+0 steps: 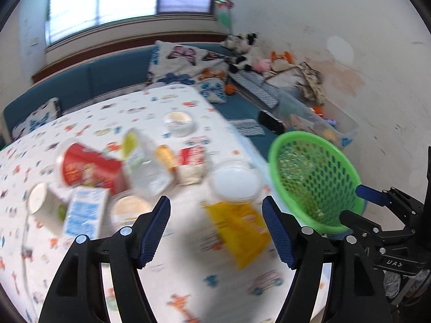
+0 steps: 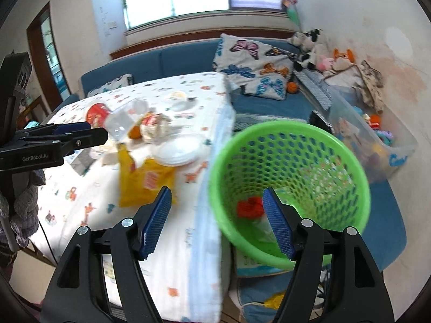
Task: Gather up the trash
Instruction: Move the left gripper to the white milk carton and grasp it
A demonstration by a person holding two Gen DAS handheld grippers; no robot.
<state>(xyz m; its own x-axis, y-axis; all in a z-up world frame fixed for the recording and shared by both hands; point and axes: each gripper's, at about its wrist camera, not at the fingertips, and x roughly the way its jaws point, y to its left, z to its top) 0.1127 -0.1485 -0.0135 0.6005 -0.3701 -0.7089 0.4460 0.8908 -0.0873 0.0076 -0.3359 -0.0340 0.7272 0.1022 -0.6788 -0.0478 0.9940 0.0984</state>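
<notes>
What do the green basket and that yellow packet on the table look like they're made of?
The green basket looks like moulded plastic: one even bright colour, a smooth thick rim, and walls pierced by a regular grid of holes. The yellow packet seems to be thin flexible film or foil-lined wrapper: it lies flat and creased with printed graphics. Motion blur leaves its exact finish uncertain.

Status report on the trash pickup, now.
Left tongs open, empty. Right tongs open, empty, over green basket rim. Red scrap in basket; yellow bag nearest on table. Nothing in the way.
</notes>
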